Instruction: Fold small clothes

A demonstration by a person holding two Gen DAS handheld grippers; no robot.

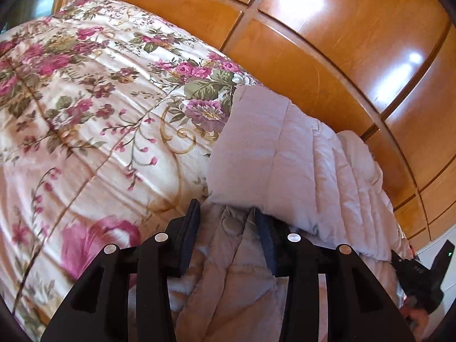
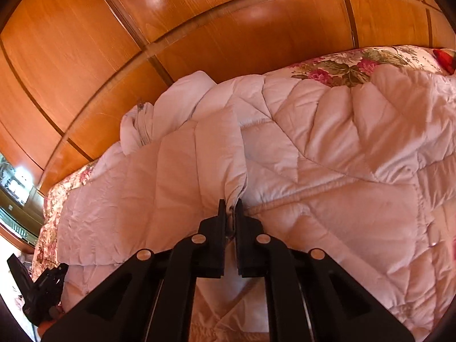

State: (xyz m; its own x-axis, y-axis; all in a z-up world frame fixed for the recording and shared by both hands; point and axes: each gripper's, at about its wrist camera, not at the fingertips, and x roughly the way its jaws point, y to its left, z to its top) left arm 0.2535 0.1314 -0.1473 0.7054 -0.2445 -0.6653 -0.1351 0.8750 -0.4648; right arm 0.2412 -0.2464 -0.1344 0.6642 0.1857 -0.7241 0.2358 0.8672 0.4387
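garment: pale pink quilted puffer jacket (image 2: 327, 154), spread on bed over glossy floral satin bedspread (image 1: 94, 94); one panel or sleeve already laid across the body
backdrop: orange varnished wooden wardrobe doors (image 2: 119, 37) on far side of bed
right gripper (image 2: 230, 208): jaws clenched on bunched end of the folded-over flap, a thin pinch of fabric between the tips
left gripper (image 1: 226, 213): jaws partly apart, straddling a ridge of quilted fabric under the near edge of the folded panel; pads seem to press the fabric but grip not certain
cross-view: each black gripper shows at the low outer corner of the other's view, so the two work side by side on the near edge
step in hand: likely carrying a fold across the jacket, both grippers on its near side
do it well: keep right pinch firm, puffer fabric is slippery and springy; lift just enough to clear the body, move both hands level and together so the crease runs straight
risk: thick padding springs back; press down after laying; avoid snagging bedspread
progress: early to mid, jacket far from compact
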